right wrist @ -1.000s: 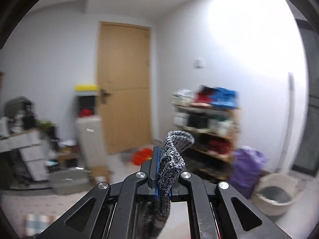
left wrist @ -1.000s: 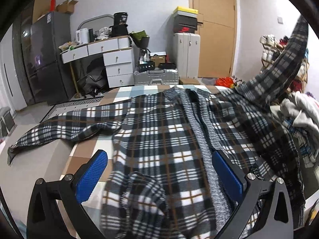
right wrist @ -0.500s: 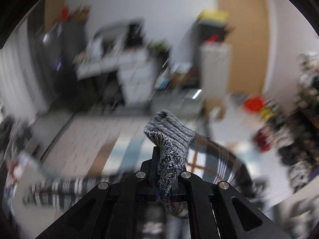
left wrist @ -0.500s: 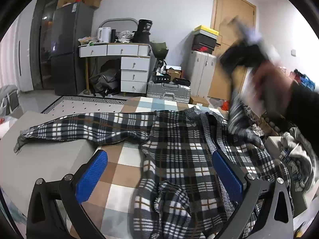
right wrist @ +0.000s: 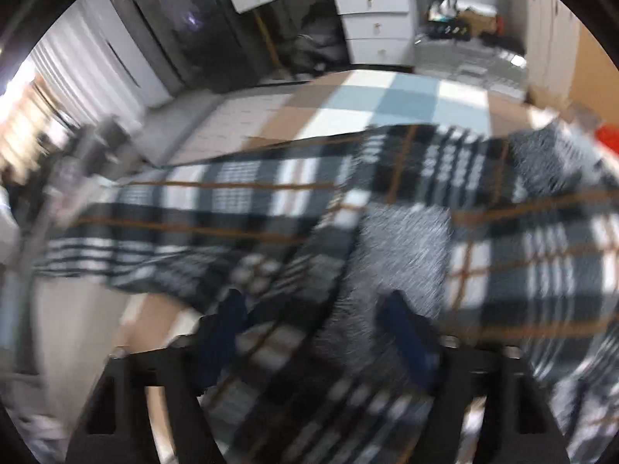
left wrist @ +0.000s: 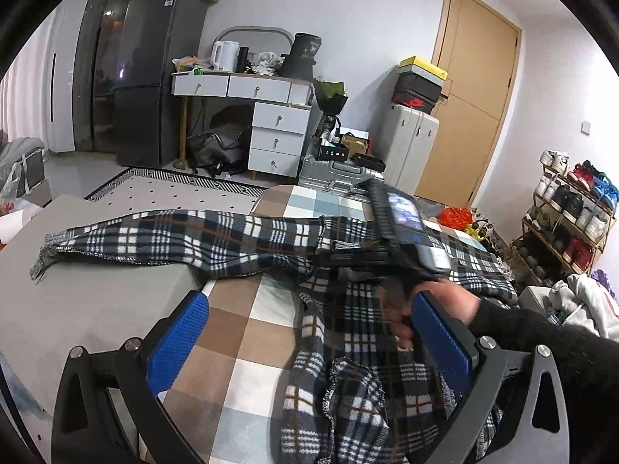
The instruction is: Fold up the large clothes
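A large black, white and brown plaid garment [left wrist: 348,309] lies spread on a checked bed cover [left wrist: 240,332], one sleeve [left wrist: 154,243] stretched out to the left. My left gripper [left wrist: 305,340] is open and empty, low over the garment's near hem. My right gripper [right wrist: 313,332] is open just above the garment's body [right wrist: 402,247]; the view is blurred by motion. In the left wrist view the right gripper's body [left wrist: 402,232] and the hand holding it hover over the garment's middle.
A grey pad [left wrist: 85,301] lies under the left sleeve. A pile of clothes [left wrist: 580,301] sits at the bed's right. Beyond the bed stand a white desk with drawers [left wrist: 271,116], a dark fridge [left wrist: 154,77], suitcases [left wrist: 340,178], a shoe rack [left wrist: 568,216] and a wooden door [left wrist: 472,89].
My right gripper swung the garment's right sleeve from high on the right down across the body, then opened and let it go. The left gripper stayed open, drawing back slightly.
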Tool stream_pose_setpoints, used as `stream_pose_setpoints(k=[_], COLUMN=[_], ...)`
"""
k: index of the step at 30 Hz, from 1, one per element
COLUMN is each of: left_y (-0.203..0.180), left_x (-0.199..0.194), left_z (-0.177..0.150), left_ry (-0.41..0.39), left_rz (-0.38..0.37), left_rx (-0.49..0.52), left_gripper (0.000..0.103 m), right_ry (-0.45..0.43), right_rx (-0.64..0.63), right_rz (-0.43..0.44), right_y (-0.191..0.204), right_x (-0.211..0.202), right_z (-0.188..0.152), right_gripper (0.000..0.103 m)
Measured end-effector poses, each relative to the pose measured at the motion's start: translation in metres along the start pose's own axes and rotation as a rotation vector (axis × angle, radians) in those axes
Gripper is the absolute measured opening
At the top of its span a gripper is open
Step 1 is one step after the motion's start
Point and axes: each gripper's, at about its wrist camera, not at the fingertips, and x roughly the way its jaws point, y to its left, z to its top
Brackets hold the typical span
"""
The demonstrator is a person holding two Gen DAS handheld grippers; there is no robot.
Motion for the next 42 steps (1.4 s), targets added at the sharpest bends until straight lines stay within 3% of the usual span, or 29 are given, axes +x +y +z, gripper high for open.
stream_pose_setpoints(k=[4,8,11,13,15,20,22,24,31,34,39,42], left_y=[0.000,0.002,0.010,0.019,0.034,0.107,0.142,0.172,0.280,0.306,0.326,0.323], left_x=[-0.001,0.003,0.012,0.019,0.027,0.046,0.055,0.056,0.051,0.053,0.062,0.075], left_z=[-0.001,-0.002,-0.001,0.002,0.006,0.018,0.018,0.019,0.025,0.022,0.008,0.004], left_ry=[-0.006,-0.004,0.028,0.050,0.099,0.262,0.344,0.377,0.333,0.294,0.231,0.252], left_rz=[0.013,0.032,0.022,0.020,0.007,-0.144,-0.232,-0.284,-0.229,-0.174,-0.225,-0.287], left_rx=[0.003,0.002,-0.031,-0.062,-0.137,-0.450,-0.577,-0.658,-0.868,-0.917,-1.074,-1.107], left_gripper=[0.102,0.102,0.102,0.102,0.102,0.102,0.102,0.102,0.102,0.102,0.102,0.102], right_ry=[-0.089,-0.187,-0.278,-0.331,-0.400,-0.450,-0.461,-0.480,-0.506,-0.474,-0.454,-0.450], right_rx=[0.131,0.227,0.289,0.312,0.312,0.320,0.329,0.333,0.303,0.290,0.284,0.287], right_rz=[0.159,0.212,0.230,0.206,0.173,0.151,0.171,0.197,0.234,0.220,0.212,0.216], right_y=[-0.016,-0.037,-0.055,-0.055,-0.061,-0.062,-0.063,-0.061,-0.053,-0.048,-0.043,-0.041], right_x=[-0.055,-0.115,-0.167,-0.188,-0.209,-0.236,-0.245,-0.253,-0.264,-0.253,-0.243,-0.238], right_z=[-0.038,-0.078,-0.131,-0.150,-0.178,-0.230,-0.239,-0.245,-0.246,-0.248,-0.248,-0.246], right_gripper=[0.080,0.089,0.100,0.103,0.103,0.103,0.103,0.103,0.103,0.103,0.103,0.103])
